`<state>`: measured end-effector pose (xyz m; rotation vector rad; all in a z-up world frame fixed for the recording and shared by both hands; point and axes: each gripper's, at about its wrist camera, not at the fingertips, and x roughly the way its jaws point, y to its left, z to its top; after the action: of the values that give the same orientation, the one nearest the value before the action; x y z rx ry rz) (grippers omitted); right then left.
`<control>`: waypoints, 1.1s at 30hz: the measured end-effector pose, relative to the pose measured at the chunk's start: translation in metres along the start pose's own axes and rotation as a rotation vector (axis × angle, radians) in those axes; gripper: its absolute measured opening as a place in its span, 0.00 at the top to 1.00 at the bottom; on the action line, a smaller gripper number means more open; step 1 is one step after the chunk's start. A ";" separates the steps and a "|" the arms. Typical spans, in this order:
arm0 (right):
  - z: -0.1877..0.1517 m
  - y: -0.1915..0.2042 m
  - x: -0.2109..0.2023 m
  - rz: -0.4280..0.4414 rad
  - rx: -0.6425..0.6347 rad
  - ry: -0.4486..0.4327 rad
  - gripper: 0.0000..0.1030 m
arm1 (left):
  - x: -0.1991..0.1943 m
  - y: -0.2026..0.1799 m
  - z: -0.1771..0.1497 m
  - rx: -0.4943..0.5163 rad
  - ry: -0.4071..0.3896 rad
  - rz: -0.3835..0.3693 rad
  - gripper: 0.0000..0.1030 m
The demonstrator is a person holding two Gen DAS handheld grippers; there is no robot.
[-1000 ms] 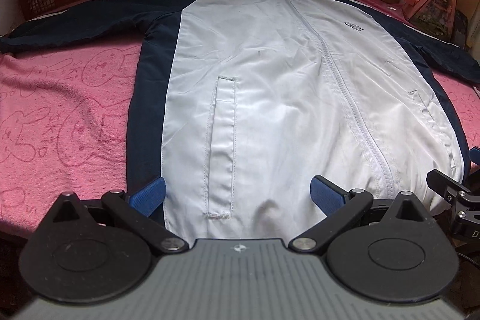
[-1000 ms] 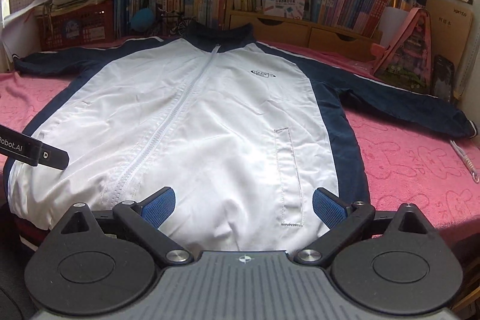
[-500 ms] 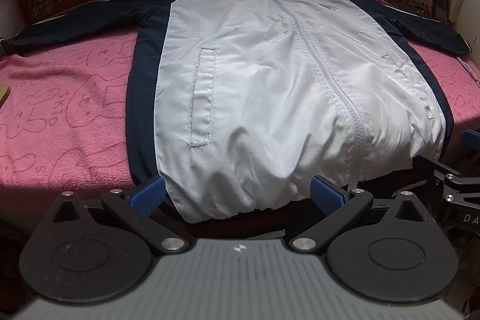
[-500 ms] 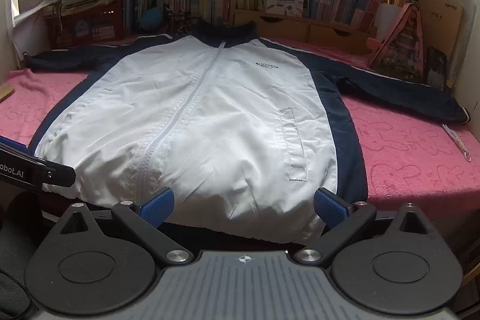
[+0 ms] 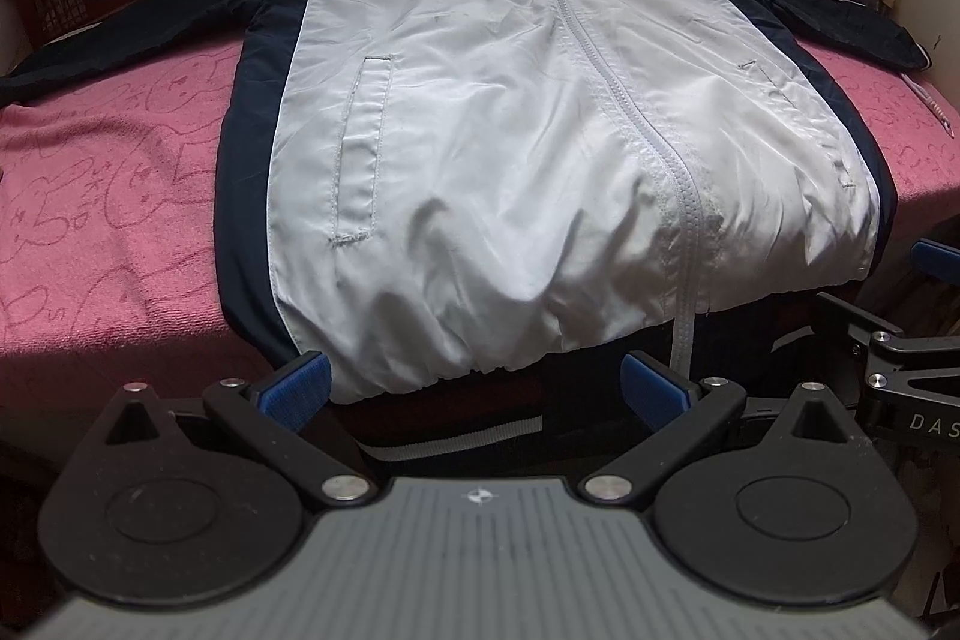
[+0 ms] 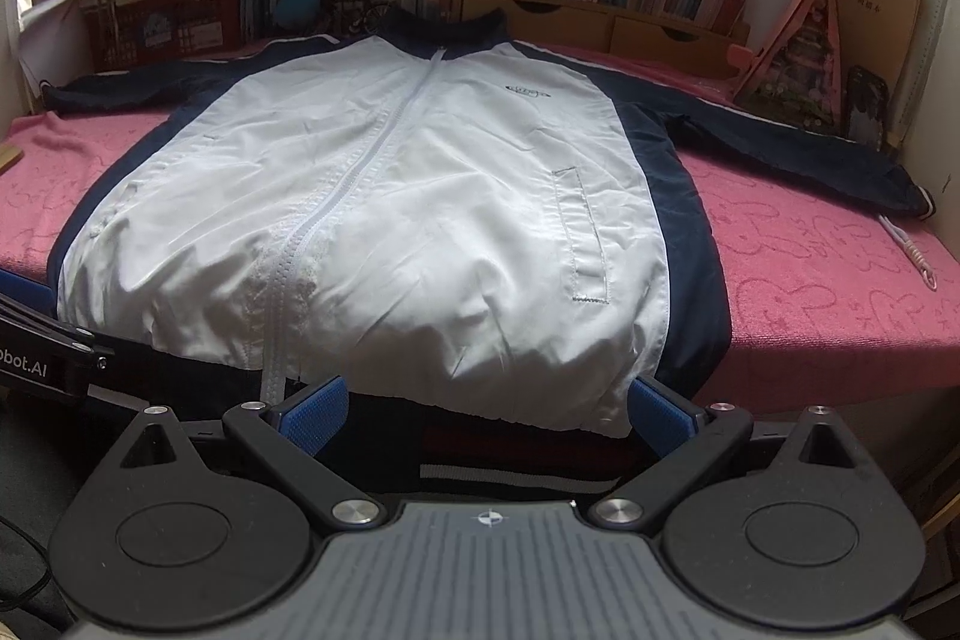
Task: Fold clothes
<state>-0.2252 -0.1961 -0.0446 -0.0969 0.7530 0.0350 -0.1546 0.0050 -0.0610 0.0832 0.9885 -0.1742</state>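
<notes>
We have both tongs spread wide and holding nothing — the left gripper point(image 5: 474, 385) and the right gripper point(image 6: 486, 409) each hang just short of the hem of the zip-up jacket point(image 5: 540, 130), which lies face up, zipped, on the pink towel-covered bed point(image 5: 108, 196), sleeves stretched out to either side.

The main risk, as we judge it, is the hem: it droops over the bed's near edge right ahead of our blue pads point(image 5: 297, 382), so a careless pinch could catch only the top white layer and leave the back panel behind, giving a lopsided fold. The slick, puffed fabric near the zipper point(image 5: 684, 196) may also slip out of a shallow bite. And with the two tongs sitting close beside each other, they could knock together if both close inward at once.

Relative to us, the jacket runs straight ahead and away, collar point(image 6: 444, 25) farthest, left pocket point(image 5: 360, 154) ahead of our left tong, right sleeve point(image 6: 798, 148) far off to the right.
</notes>
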 end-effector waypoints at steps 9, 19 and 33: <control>0.001 -0.002 0.003 0.004 -0.005 0.000 0.03 | 0.002 0.001 0.001 -0.003 0.005 0.005 0.00; 0.002 -0.006 0.004 -0.009 -0.002 0.002 0.03 | 0.004 0.004 0.001 -0.010 0.009 0.003 0.00; 0.006 -0.005 -0.001 0.109 -0.003 -0.005 0.02 | 0.007 0.003 0.001 -0.017 0.020 -0.003 0.00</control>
<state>-0.2213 -0.2003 -0.0390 -0.0584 0.7523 0.1400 -0.1495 0.0075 -0.0666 0.0679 1.0099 -0.1684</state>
